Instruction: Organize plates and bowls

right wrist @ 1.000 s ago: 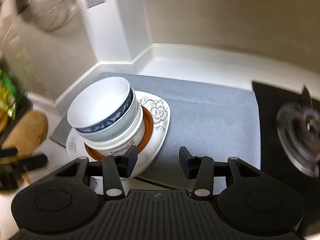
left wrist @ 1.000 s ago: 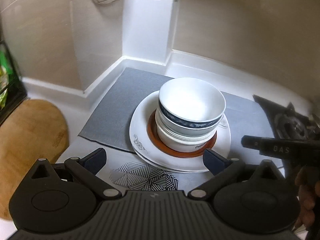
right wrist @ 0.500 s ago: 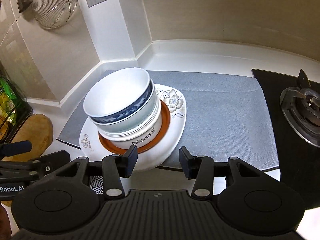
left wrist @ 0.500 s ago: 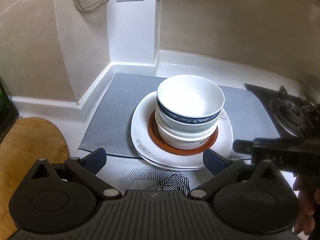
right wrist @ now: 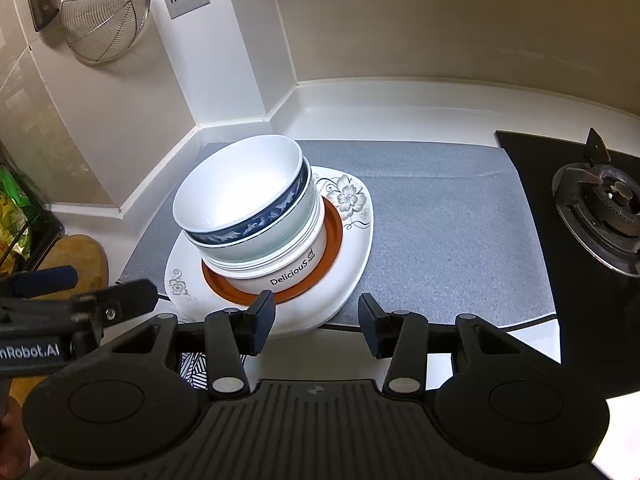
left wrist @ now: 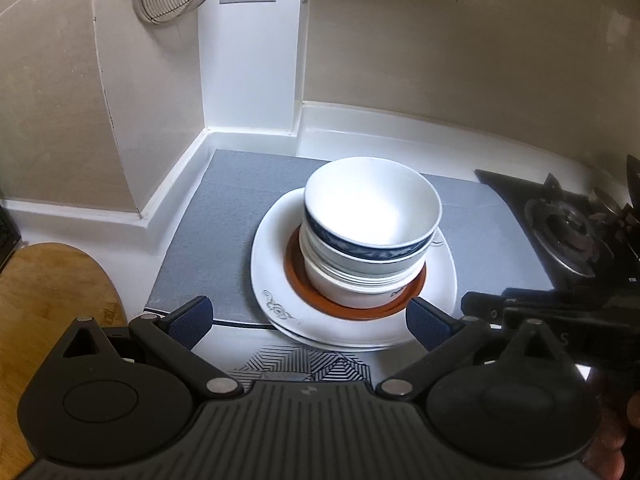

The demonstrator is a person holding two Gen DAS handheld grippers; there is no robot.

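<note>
**Stacked bowls and plates on the grey mat**

Both views have shifted rightward since 1 second ago; the stack is unmoved. Bowl stack sits on the white plate, on the grey mat. Left gripper and right gripper, spread and empty, hover near the plate's front rim.

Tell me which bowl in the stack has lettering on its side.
The bottom bowl, plain white, reads "DeliciouS" and sits on the brown saucer. The blue-banded top bowl and the pale one under it carry no words.
</note>
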